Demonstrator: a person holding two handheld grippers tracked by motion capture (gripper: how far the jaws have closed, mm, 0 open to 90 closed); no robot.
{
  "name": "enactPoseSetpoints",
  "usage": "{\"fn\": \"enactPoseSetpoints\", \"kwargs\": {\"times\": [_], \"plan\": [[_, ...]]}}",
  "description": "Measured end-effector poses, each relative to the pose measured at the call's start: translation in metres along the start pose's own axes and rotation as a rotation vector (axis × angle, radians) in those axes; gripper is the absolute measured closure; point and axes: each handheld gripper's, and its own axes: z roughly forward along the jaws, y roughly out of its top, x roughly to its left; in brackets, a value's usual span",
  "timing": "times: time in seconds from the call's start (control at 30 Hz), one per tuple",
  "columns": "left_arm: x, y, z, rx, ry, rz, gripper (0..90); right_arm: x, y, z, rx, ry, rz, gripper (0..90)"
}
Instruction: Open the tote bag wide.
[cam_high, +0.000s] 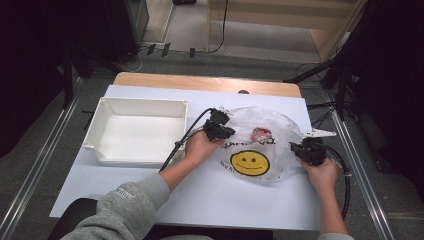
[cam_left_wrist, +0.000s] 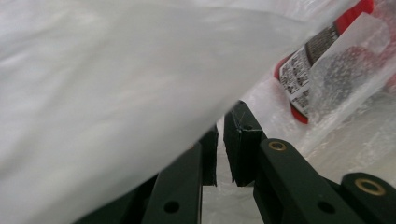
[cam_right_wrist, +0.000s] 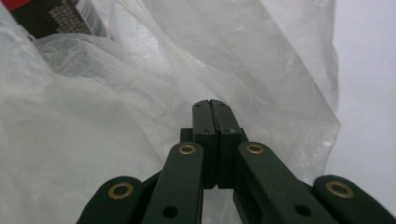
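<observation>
A clear plastic bag (cam_high: 272, 125) with a yellow smiley face (cam_high: 249, 162) lies on the white-covered table (cam_high: 200, 195). Inside it sits a red package (cam_high: 261, 134) with a printed label (cam_left_wrist: 303, 70); a corner of the package (cam_right_wrist: 60, 16) also shows in the right gripper view. My left gripper (cam_high: 220, 131) is at the bag's left edge. Its jaws (cam_left_wrist: 226, 122) are nearly together, pinching the bag's film (cam_left_wrist: 116, 93). My right gripper (cam_high: 306, 150) is at the bag's right edge, its pads (cam_right_wrist: 212, 106) pressed together on the film (cam_right_wrist: 140, 121).
An empty white tray (cam_high: 107, 107) stands on the left half of the table, just left of my left hand. Black cables trail from both grippers. The wooden table edge (cam_high: 200, 82) runs along the back, with dark stands and floor rails on either side.
</observation>
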Motion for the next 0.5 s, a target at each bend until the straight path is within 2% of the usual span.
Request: {"fn": "enactPoseSetpoints", "kwargs": {"times": [0.23, 0.33, 0.43, 0.5], "plan": [[0.008, -0.005, 0.004, -0.005, 0.038, -0.035, 86.7, -0.005, -0.004, -0.005, -0.001, -0.056, 0.035, 90.0], [0.011, -0.006, 0.005, -0.015, 0.05, -0.053, 87.4, -0.007, -0.006, -0.006, -0.008, -0.062, 0.045, 90.0], [0.012, -0.006, 0.004, -0.017, 0.08, -0.048, 87.7, -0.01, -0.008, -0.008, -0.011, -0.068, 0.07, 90.0], [0.015, -0.006, 0.004, -0.022, 0.08, -0.069, 88.3, -0.013, -0.01, -0.01, -0.012, -0.08, 0.086, 90.0]]}}
